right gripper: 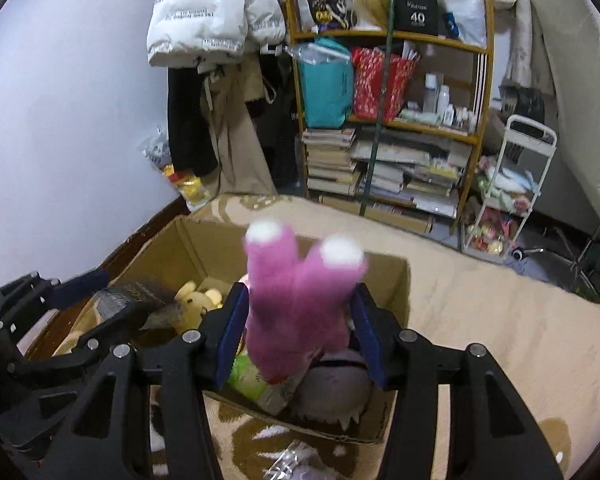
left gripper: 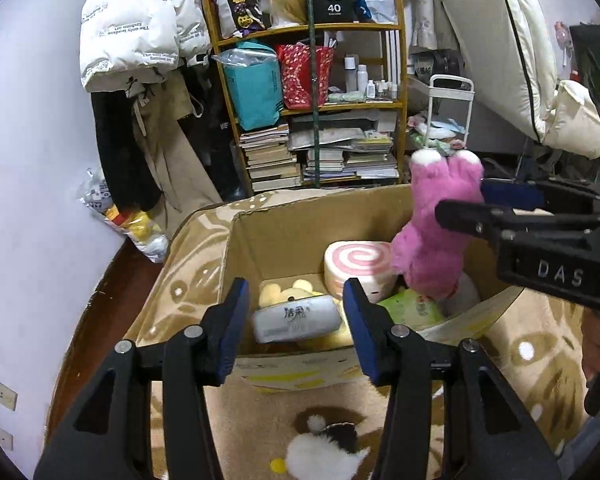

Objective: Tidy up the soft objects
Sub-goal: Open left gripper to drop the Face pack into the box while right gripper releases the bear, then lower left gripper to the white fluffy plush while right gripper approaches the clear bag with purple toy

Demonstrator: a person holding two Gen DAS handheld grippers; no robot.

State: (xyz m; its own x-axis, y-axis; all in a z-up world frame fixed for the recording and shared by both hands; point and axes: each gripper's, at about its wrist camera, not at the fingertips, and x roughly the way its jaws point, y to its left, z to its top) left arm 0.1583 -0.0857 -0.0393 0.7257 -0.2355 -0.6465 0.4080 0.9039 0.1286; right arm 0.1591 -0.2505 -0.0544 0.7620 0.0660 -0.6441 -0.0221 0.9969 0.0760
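Pink plush toy (right gripper: 296, 300) is motion-blurred, its lower end hidden behind box contents.
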